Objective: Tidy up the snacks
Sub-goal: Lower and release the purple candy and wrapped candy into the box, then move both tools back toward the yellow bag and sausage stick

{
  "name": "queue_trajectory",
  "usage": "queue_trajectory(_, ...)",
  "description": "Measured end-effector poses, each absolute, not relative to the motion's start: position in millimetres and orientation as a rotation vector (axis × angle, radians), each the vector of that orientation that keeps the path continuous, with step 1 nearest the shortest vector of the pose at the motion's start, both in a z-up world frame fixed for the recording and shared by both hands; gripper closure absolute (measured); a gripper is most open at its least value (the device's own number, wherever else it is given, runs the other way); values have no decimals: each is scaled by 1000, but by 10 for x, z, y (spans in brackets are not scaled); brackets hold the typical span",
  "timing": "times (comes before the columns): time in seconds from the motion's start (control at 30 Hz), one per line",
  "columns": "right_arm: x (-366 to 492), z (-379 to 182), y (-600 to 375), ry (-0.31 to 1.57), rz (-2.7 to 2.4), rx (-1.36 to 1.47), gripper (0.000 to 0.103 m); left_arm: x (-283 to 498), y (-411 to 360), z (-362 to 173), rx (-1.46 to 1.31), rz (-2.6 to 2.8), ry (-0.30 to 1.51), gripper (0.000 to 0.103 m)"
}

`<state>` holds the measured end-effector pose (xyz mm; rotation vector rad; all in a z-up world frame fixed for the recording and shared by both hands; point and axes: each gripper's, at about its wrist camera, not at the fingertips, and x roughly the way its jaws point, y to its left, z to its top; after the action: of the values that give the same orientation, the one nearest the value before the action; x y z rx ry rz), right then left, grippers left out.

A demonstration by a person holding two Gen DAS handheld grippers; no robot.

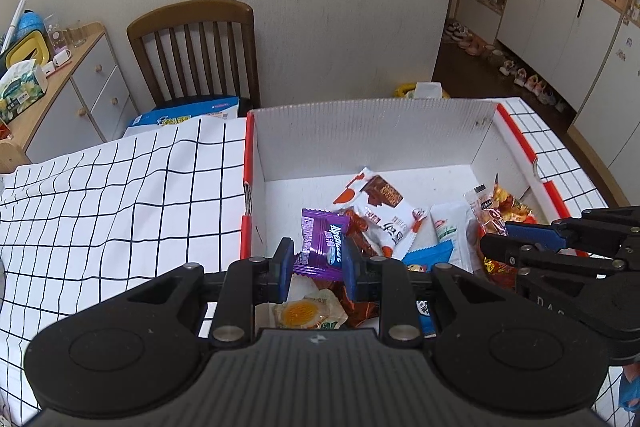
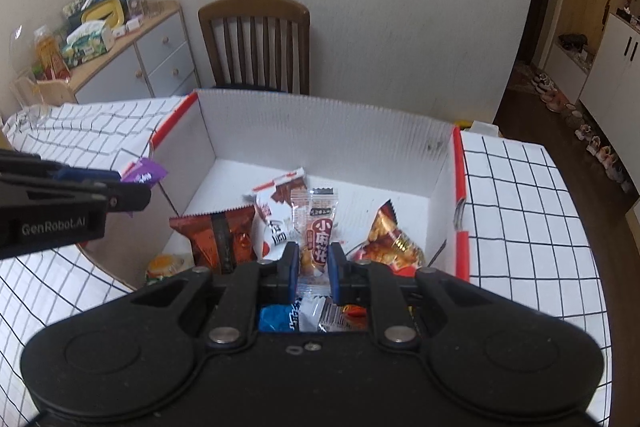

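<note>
A white cardboard box with red edges (image 1: 360, 131) (image 2: 320, 123) stands on the checked tablecloth and holds several snack packets. My left gripper (image 1: 316, 259) is shut on a purple snack packet (image 1: 322, 241) and holds it over the box's near left part; the packet also shows in the right wrist view (image 2: 142, 173). My right gripper (image 2: 313, 261) is shut on a clear packet with a red label (image 2: 318, 231), held upright over the box; in the left wrist view it (image 1: 496, 247) shows at the right, with that packet (image 1: 490, 213).
In the box lie a white and brown wafer packet (image 1: 380, 203), a brown foil packet (image 2: 218, 235), an orange-red packet (image 2: 390, 239), a blue packet (image 2: 276, 319) and a yellow round sweet (image 1: 302, 313). A wooden chair (image 1: 196, 47) and a side cabinet (image 1: 60, 87) stand behind the table.
</note>
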<state>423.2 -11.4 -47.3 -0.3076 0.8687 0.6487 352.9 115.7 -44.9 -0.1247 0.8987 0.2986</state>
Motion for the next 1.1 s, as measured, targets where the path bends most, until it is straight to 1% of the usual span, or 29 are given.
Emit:
queue_trajectory(0.23,4281,-575,-111,941,673,-280,88,3562,1134,-546,-119,296,925,79)
queue_trajectory(0.43,4257,-600,-147,961,677,-287,82,3592,1098,-655,-112,292,955,79)
queue_trajectory(0.77,4201,-556,-238,956,685,-295,75,3578,1034,-781,-114,253,1016,78)
queue_trajectory(0.83,4193,-531,-268,953,685,-288,73,3572,1030,-790,-124,243,1024,75)
queue_trajectory(0.87,4188,-519,-283,951,684,-284,72,3561,1027,-786,-128,243,1024,72)
queue_trajectory(0.93,4170,-489,-306,946,687,-279,71,3529,1023,-759,-137,239,1014,60)
queue_trajectory(0.97,4157,-475,-315,942,687,-278,70,3509,1015,-734,-135,241,1003,45)
queue_trajectory(1.0,4140,-460,-320,937,687,-278,69,3481,1006,-707,-130,248,986,36)
queue_trajectory(1.07,4105,-425,-335,928,686,-278,67,3440,982,-655,-120,245,968,35)
queue_trajectory(1.1,4087,-403,-344,919,682,-280,65,3427,971,-633,-115,246,969,35)
